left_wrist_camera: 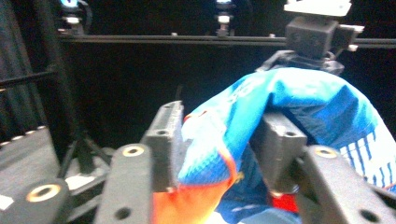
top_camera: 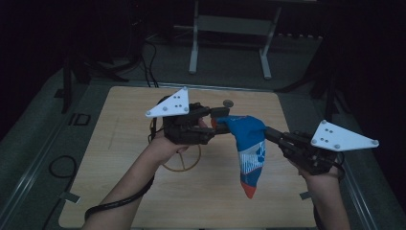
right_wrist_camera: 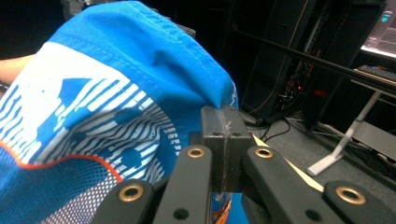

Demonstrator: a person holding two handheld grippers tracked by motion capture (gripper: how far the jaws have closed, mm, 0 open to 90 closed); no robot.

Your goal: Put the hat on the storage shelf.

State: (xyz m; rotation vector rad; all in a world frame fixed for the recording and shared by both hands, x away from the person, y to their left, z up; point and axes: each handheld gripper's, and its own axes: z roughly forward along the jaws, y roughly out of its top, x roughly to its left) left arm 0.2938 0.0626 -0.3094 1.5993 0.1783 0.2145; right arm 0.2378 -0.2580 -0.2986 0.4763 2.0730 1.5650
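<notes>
A blue, white and orange mesh garment (top_camera: 250,148) hangs in the air above the wooden table (top_camera: 119,143), stretched between my two grippers. My left gripper (top_camera: 218,120) is at its left end. In the left gripper view that gripper (left_wrist_camera: 222,140) has its jaws apart, and the blue cloth (left_wrist_camera: 303,98) with its orange hem lies loosely between and over them. My right gripper (top_camera: 269,132) holds the garment's right edge. In the right gripper view its jaws (right_wrist_camera: 225,126) are pressed together on a fold of the blue hem (right_wrist_camera: 93,93).
A yellow wire ring (top_camera: 184,165) lies on the table under the left hand, and a small round grey thing (top_camera: 228,102) sits near the far edge. Behind the table stands a white desk frame (top_camera: 194,52). Cables (top_camera: 62,167) lie on the floor at left.
</notes>
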